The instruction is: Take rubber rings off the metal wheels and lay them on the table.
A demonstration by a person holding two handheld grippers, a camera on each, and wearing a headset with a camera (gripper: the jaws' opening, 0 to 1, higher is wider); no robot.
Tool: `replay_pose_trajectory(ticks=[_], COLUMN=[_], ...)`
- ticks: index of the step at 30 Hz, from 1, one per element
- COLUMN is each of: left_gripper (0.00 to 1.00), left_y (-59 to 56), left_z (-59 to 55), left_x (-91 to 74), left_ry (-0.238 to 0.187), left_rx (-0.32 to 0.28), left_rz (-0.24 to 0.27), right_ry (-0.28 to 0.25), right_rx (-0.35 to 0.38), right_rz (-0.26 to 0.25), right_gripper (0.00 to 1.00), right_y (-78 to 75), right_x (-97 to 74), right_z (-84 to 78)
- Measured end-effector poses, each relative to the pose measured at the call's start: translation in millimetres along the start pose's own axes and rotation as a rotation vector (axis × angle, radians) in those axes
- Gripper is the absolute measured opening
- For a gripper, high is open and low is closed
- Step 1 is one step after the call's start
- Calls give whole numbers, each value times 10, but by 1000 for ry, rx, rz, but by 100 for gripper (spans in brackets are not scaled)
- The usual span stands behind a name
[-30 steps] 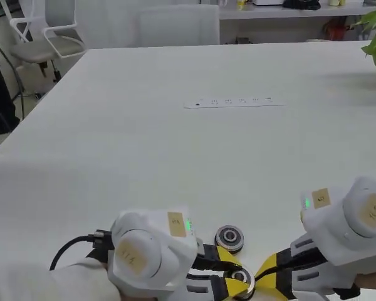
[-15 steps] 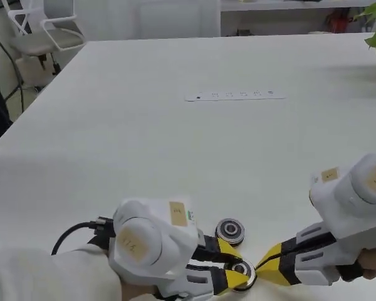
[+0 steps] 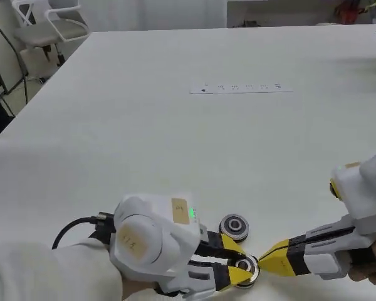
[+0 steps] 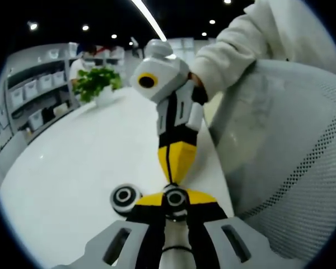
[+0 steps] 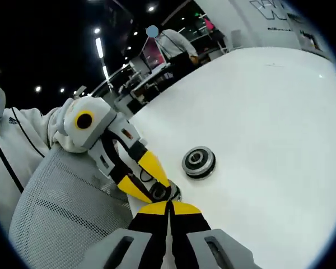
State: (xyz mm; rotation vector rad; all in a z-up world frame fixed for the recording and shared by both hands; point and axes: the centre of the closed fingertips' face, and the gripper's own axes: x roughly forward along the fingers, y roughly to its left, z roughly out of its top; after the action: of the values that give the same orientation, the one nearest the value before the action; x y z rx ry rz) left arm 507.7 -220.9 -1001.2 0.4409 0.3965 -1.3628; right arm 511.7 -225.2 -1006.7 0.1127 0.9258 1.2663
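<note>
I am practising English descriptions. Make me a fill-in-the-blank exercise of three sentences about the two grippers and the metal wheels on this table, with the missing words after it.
1. The left gripper is ____ on one metal wheel.
2. The right gripper, jaws together, has its tips at that wheel's rim; ____ of the two grippers touches the other wheel, which lies on the table.
3. In all, ____ wheels are in view.
Missing words: shut; neither; two.

An office-like room: a wide white table (image 3: 144, 125) with a socket strip (image 3: 241, 88), swivel chairs (image 3: 50, 31) past its far corner, shelves of bins (image 4: 28, 98), a potted plant (image 4: 95, 83)
</note>
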Motion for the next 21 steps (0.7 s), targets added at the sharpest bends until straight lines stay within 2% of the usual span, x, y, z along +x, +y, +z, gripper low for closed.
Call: replay_pose_trajectory(ticks=[3, 12, 20, 21], left_gripper=[14, 14, 14, 14], left_y=[0, 3, 1, 1], left_z=[0, -2, -2, -1], left_x=[-1, 3, 3, 5], left_ry=[-1, -5, -6, -7], left_rx=[4, 8, 10, 9], left_rz=[0, 0, -1, -2], right_ry=[-11, -21, -29, -37], right_rx=[18, 9, -3, -23], right_rz=[3, 14, 37, 44], right_gripper=[0, 0, 0, 0], right_y=[20, 112, 192, 210], right_x=[13, 45, 81, 88], right_z=[12, 34, 67, 86])
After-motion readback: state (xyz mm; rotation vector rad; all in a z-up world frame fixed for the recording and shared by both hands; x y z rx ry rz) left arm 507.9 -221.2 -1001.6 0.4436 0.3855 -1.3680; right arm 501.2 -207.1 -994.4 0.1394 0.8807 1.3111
